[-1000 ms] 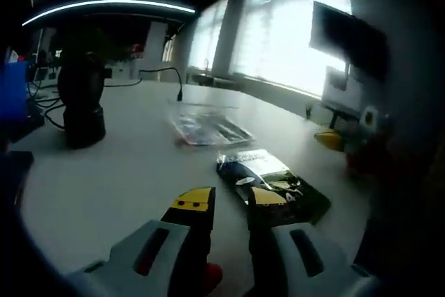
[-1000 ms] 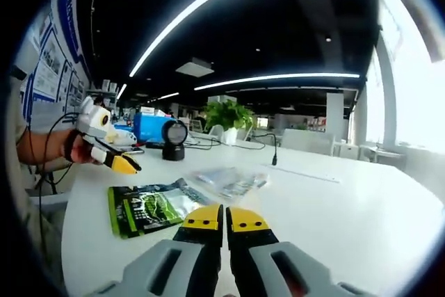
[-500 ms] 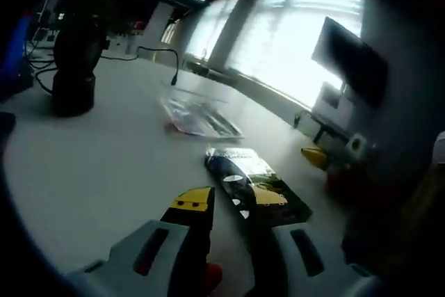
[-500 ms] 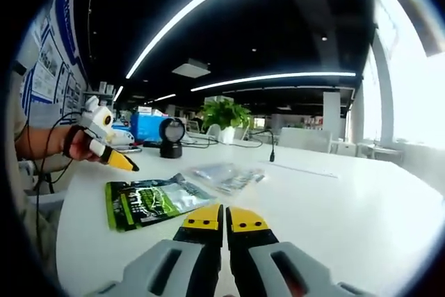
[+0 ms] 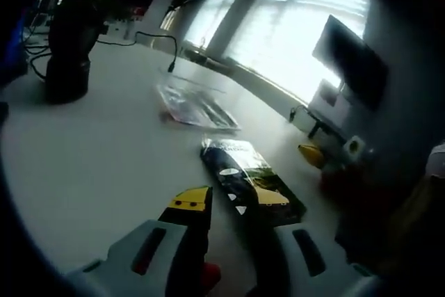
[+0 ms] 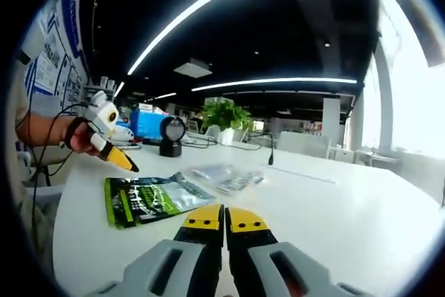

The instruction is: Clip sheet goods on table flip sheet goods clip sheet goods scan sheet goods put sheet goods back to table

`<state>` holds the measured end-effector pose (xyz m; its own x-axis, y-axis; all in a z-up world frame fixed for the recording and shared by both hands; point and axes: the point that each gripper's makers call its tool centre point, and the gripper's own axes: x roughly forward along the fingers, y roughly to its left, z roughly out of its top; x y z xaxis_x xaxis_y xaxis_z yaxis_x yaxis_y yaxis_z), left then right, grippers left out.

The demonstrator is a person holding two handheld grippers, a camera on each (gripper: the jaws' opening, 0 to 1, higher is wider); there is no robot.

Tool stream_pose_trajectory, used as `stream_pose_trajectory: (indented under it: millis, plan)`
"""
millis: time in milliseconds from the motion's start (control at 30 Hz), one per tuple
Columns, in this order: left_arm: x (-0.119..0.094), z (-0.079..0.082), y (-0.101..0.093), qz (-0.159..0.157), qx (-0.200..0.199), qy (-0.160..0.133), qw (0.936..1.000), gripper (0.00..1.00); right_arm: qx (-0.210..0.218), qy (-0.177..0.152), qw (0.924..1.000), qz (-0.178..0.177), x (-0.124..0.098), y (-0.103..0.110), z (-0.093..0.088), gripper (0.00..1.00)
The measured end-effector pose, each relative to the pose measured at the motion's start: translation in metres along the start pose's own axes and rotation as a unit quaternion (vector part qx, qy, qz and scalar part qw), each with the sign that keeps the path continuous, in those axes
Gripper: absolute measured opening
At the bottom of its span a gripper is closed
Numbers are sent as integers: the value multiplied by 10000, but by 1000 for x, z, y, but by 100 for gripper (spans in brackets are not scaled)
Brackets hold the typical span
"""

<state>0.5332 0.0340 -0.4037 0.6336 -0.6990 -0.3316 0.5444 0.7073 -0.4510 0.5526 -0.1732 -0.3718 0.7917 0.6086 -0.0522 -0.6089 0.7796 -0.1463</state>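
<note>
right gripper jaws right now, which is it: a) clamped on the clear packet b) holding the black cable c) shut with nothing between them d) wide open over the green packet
c: in the right gripper view the right gripper has its yellow tips pressed together above bare table, with the green packet lying apart to its left.

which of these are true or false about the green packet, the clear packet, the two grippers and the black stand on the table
1. The green packet lies flat on the white table. True.
2. The right gripper has its fingers spread wide. False: its yellow-tipped fingers are together, holding nothing.
3. The left gripper is open, with the packet's near end at its fingers. True.
4. The clear packet lies on top of the green one. False: it lies beyond it, on the table.
5. A black stand is on the table past both packets. True.
</note>
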Motion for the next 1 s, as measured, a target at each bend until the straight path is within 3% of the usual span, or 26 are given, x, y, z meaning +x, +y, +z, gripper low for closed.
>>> stream_pose_trajectory:
  millis: [600,1000]
  plan:
    - [8,-10,-5,-160,-271,283,9991,17,-28,18,10000,29,0,2,-1,0]
    - [11,-11,-7,-263,-481,305,9980,15,16,17,10000,64,0,2,-1,0]
